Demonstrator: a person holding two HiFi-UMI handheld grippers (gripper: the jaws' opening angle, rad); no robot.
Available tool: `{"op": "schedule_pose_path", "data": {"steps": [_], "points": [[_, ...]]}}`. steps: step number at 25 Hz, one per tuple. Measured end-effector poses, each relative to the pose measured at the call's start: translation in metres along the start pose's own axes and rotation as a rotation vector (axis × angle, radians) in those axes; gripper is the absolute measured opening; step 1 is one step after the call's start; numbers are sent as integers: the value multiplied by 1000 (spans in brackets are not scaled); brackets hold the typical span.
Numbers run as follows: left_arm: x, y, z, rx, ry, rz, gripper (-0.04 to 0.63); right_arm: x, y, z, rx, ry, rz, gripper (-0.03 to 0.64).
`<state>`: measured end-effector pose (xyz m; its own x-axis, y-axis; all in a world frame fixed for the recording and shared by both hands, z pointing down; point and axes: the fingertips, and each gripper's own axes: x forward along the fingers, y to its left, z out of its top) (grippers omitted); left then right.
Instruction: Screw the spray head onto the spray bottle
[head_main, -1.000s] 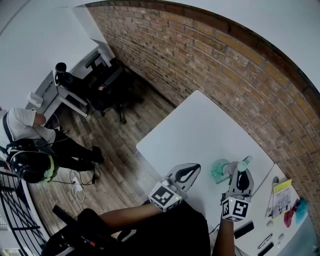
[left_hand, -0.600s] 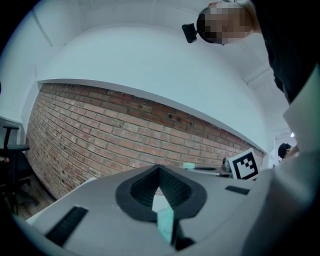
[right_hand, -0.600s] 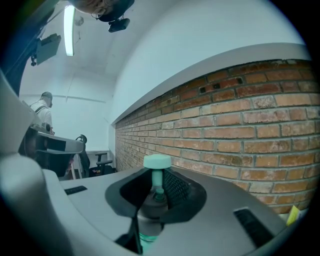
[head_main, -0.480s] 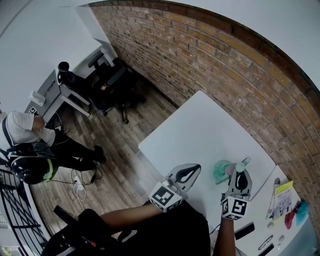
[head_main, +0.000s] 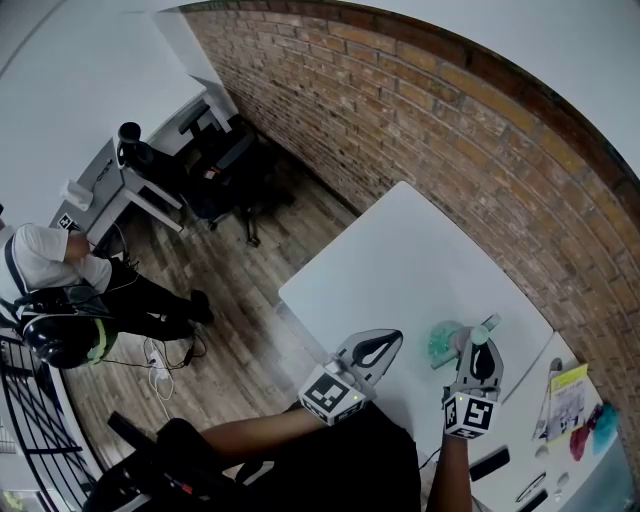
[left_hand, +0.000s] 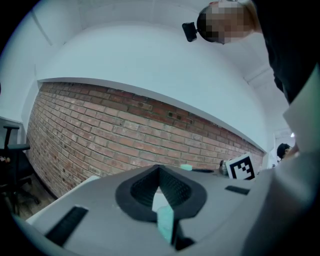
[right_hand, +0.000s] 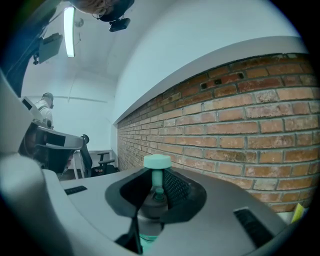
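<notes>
A see-through green spray bottle (head_main: 438, 346) hangs over the white table (head_main: 400, 260), with its mint-topped spray head (head_main: 482, 329) on its neck. My right gripper (head_main: 477, 340) is shut on the grey collar of the spray head (right_hand: 152, 206). In the right gripper view the mint top (right_hand: 157, 161) stands above the jaws and the bottle (right_hand: 148, 241) shows below them. My left gripper (head_main: 386, 341) is shut, a short way left of the bottle and apart from it. In the left gripper view (left_hand: 160, 189) only a pale teal sliver shows in the slit.
A red brick wall (head_main: 480, 170) runs behind the table. At the table's right end lie a yellow-labelled item (head_main: 565, 388), pink and blue things (head_main: 590, 428) and a black object (head_main: 489, 461). A person (head_main: 55, 290) sits at the left, near a desk and office chairs (head_main: 215, 170).
My right gripper has sunk a little with the bottle and spray head. The left gripper has stayed where it was.
</notes>
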<state>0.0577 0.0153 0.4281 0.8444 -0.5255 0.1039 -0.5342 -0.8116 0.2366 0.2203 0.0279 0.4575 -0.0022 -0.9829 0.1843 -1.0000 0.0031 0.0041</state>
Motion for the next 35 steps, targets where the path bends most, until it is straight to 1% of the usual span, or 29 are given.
{"op": "schedule_pose_path", "data": {"steps": [3,7,10,14,17,23,29,31,35], "points": [[1,0,2,3,-1,0,0,0,0,-4,6,3,-1,66],[-1,5,-7,16,4,9,0,1,0,-6,6,-1,2,66],[0,5,-6,20,3,8,0,1,-1,-11,-3,4,-2,66],[-2,9,-8,5,8,21,0,-3,1,-13,-28,-18,-23,66],[-3,9,-6,12,9,24,0,-3,2,-15,-19,-39,-26,66],[-3,8,-8,22,13,16,0,-3,3,-14,-30,-77,-12,66],[-7,12,-8,16,14,33,0,-3,6,-12,-42,-93,-5,66],[-8,12,-9,15,15,33,0,-3,7,-10,-24,-102,-5,66],[-10,11,-7,11,12,33,0,-2,6,-11,-49,-83,-4,66]]}}
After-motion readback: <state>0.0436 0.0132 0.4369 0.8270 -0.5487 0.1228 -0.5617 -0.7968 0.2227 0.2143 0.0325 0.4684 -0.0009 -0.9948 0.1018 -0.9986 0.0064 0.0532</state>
